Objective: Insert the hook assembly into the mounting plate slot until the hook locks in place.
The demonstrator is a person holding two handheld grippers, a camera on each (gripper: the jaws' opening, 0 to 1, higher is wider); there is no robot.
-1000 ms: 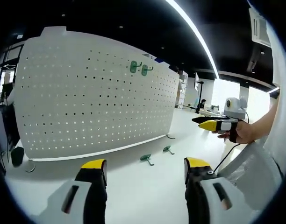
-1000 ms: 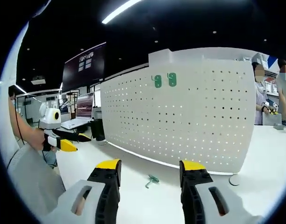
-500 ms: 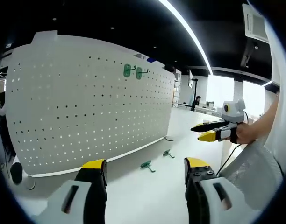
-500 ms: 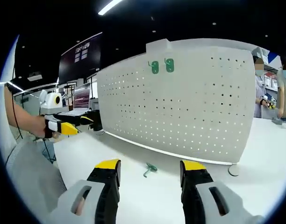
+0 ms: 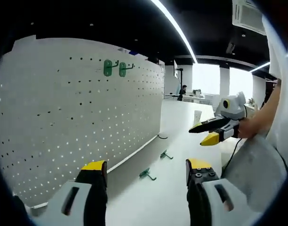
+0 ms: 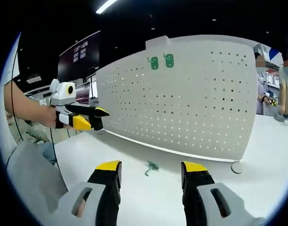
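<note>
Plainly, nothing had been picked up yet: both the left gripper (image 5: 146, 172) and right gripper (image 6: 151, 173) stood wide and empty. Two green hooks (image 5: 147, 174) lay on the table (image 5: 167, 197) near the pegboard (image 6: 181, 103). Next, I judged, a gripper had to drop onto one hook.

Left gripper (image 5: 146, 172) fingers apart, empty; right gripper (image 6: 151, 174) fingers apart, empty; both hand-held, level.
</note>
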